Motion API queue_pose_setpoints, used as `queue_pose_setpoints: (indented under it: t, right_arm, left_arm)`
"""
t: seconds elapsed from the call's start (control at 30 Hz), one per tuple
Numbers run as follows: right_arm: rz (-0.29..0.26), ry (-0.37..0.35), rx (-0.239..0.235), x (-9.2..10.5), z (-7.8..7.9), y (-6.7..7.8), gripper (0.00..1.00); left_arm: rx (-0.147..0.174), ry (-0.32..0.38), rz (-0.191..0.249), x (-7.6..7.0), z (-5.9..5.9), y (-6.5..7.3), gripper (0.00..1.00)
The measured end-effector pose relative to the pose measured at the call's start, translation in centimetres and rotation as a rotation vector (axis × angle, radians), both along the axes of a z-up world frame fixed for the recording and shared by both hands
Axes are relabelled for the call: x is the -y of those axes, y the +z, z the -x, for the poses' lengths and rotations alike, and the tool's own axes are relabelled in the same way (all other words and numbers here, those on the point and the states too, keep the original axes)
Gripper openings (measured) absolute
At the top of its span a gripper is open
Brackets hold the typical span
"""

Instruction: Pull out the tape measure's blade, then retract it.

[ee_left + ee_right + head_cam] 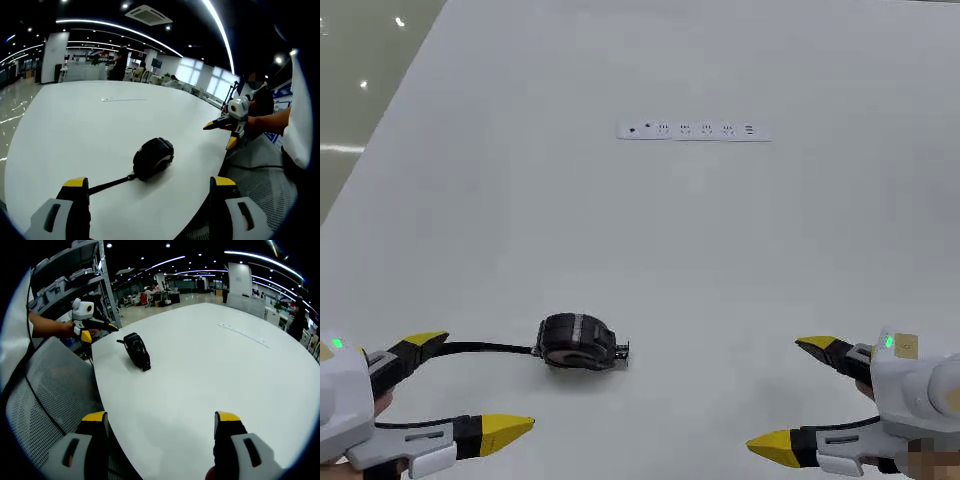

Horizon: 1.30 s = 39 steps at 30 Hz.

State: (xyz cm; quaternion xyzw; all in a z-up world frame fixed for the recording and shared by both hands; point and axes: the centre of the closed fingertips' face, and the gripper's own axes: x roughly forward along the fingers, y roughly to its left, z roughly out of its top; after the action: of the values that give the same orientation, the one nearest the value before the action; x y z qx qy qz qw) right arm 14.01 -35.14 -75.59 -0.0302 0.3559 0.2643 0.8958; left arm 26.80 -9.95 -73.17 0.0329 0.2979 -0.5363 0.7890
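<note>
A black tape measure (578,342) lies on the white table (680,230) near its front edge, blade hook pointing right and a black wrist strap (480,348) trailing left. My left gripper (475,385) is open at the lower left, its yellow tips either side of the strap's end, a short way from the case. In the left gripper view the tape measure (153,157) sits just ahead of the jaws. My right gripper (800,395) is open at the lower right, well clear of the tape measure (137,351), holding nothing.
A white power strip (693,130) lies flat at the middle of the table, farther away. A grey mesh chair (45,400) stands by the table's near edge. Shelving (75,280) and distant people stand in the room behind.
</note>
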Motion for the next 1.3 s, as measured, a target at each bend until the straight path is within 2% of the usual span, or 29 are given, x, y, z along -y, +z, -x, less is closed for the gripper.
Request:
queue_pose_setpoints:
  t: [0.33,0.47,0.7,1.0,1.3]
  right_arm:
    - [-0.007,0.019,-0.004,-0.4,-0.7,-0.3,0.87]
    - [-0.018,0.015,-0.02,-0.4,-1.0,-0.7,0.86]
    - [-0.025,0.035,-0.03,-0.9,-1.5,-1.1,0.84]
    - [-0.035,0.068,-0.01,-1.8,-2.4,-1.4,0.81]
    - [-0.036,0.083,0.014,-2.4,-3.6,-2.3,0.78]
  left_arm:
    - [0.01,-0.043,-0.012,0.7,-0.4,0.0,0.96]
    - [0.024,-0.067,-0.026,1.0,-0.7,-0.2,0.95]
    - [0.028,-0.113,-0.037,1.7,-0.9,-0.5,0.92]
    - [0.032,-0.187,-0.06,2.8,-0.6,-1.4,0.89]
    - [0.029,-0.216,-0.061,3.6,-1.0,-2.1,0.88]
